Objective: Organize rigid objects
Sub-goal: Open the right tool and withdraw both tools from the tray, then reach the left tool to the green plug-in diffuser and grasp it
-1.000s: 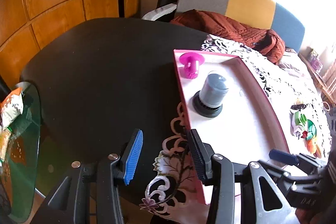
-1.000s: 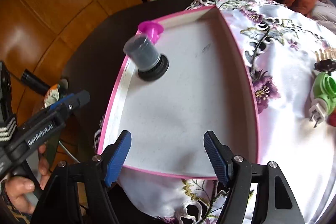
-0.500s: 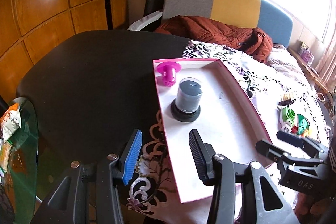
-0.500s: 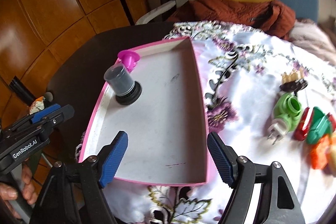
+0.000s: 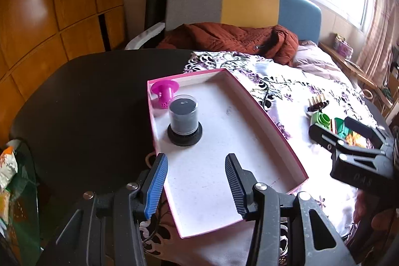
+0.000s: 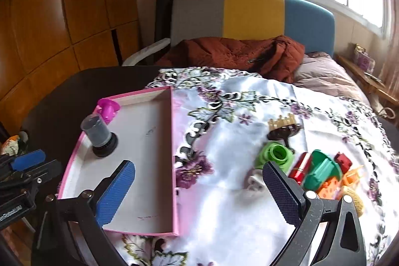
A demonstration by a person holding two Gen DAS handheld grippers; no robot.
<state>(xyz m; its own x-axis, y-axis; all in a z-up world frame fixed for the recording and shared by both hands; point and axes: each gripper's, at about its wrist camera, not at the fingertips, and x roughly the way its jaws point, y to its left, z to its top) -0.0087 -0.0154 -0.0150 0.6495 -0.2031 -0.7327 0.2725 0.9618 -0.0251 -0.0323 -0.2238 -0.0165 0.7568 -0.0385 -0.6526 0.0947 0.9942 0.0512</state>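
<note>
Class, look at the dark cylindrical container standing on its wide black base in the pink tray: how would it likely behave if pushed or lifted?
The dark container stands upright on a flared black base, so a low push would probably slide it across the pink tray rather than tip it. A push near its top might topple it. Its smooth, round wall may slip between gripper pads.

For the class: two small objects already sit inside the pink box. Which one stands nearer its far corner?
The magenta funnel-shaped piece sits tucked in the far corner of the pink box; the dark capped jar stands just in front of it.
</note>
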